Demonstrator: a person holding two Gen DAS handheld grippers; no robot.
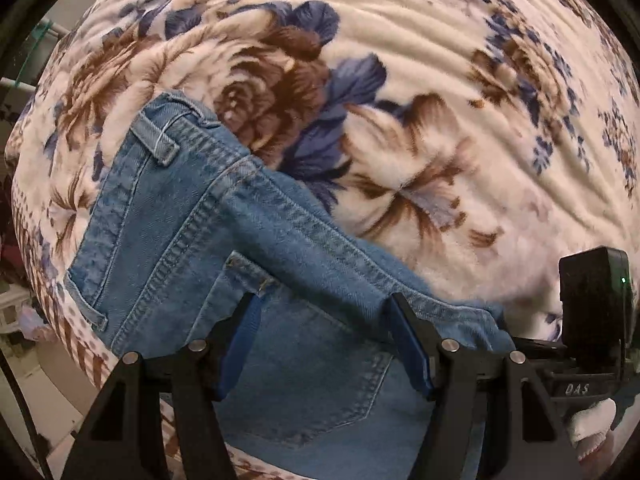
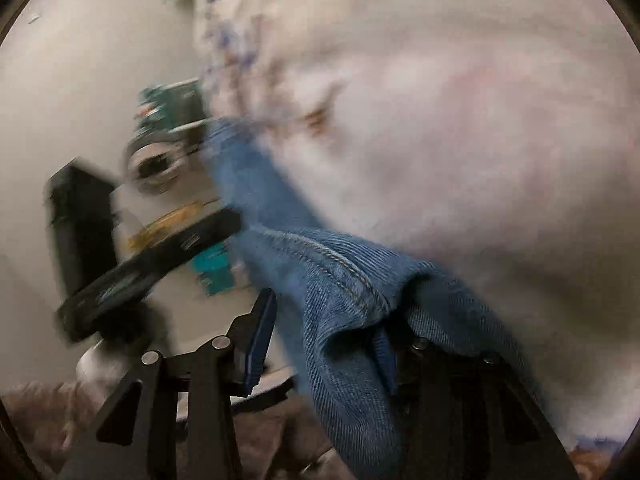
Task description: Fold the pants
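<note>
Denim jeans (image 1: 192, 240) are lying waistband-end on a floral blanket (image 1: 440, 80), the landmark for all positions here. Left tongs (image 1: 320, 316) are pointing down over the blanket, jaws standing partly apart and straddling the rear pocket and outer seam; the pads are not visibly pinching the cloth. Right tongs (image 2: 324, 332) are seen through motion blur: the near blue pad (image 2: 260, 332) is standing clear of the fabric, while a denim fold (image 2: 352, 300) is draping over the far jaw, so the jaws are reading as apart, with cloth resting on one side rather than clamped. Judged from this layout, a fold is being laid down. Good practice would be lowering both ends evenly onto the blanket, keeping seams aligned, and withdrawing without dragging the layer.
</note>
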